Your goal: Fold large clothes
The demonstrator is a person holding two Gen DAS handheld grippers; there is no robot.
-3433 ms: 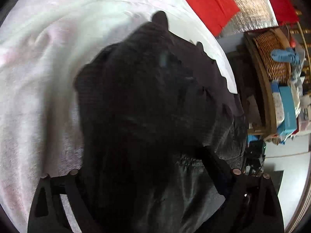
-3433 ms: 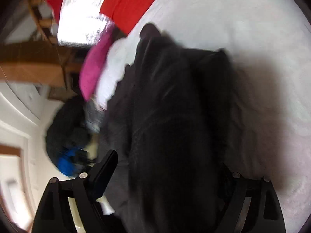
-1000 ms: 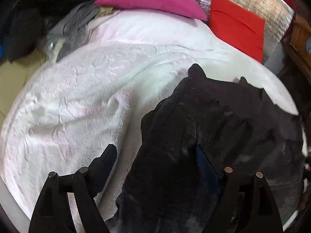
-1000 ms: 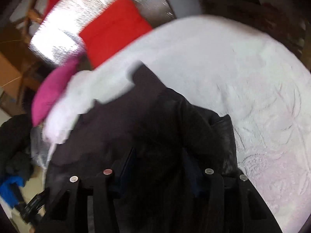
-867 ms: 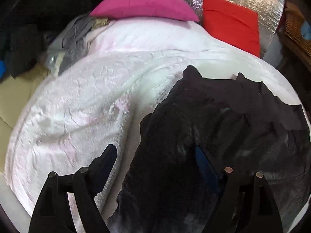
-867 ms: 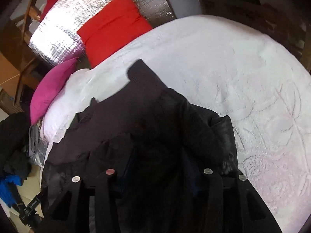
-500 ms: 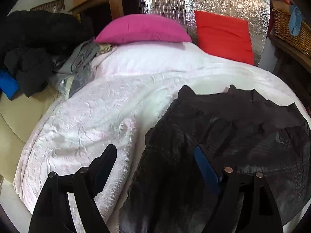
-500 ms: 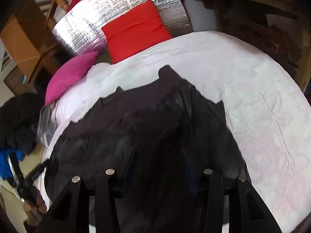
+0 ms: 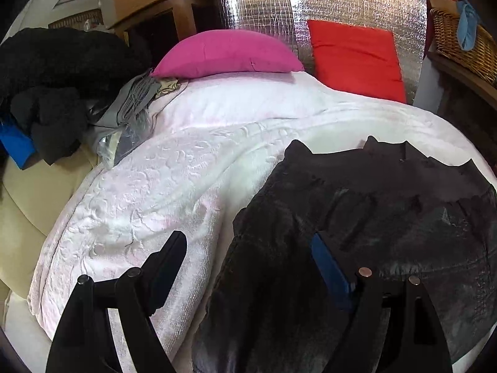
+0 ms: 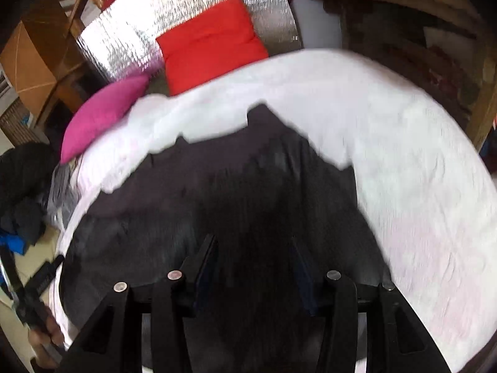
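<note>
A large black garment (image 9: 372, 202) lies spread on the white bedspread (image 9: 170, 186), its far edge showing several small pointed corners. My left gripper (image 9: 248, 237) hangs above its left edge, open wide. One finger is over the bedspread and the other over the black cloth. In the right wrist view the same garment (image 10: 248, 171) fills the middle, blurred. My right gripper (image 10: 252, 241) hovers over it, half open. Dark cloth shows in the gap between its pads, and none looks pinched.
A pink pillow (image 9: 226, 52) and a red cushion (image 9: 354, 56) lean on a silver foil panel at the bed's head. Dark clothes (image 9: 56, 71) are heaped at the left, beside grey items. A wicker basket (image 9: 459, 40) sits at the right. A hand (image 10: 46, 335) shows at lower left.
Both grippers have drawn back and up from the black garment, which filled the views before. It now lies flatter and more spread. Both views have rolled towards level.
</note>
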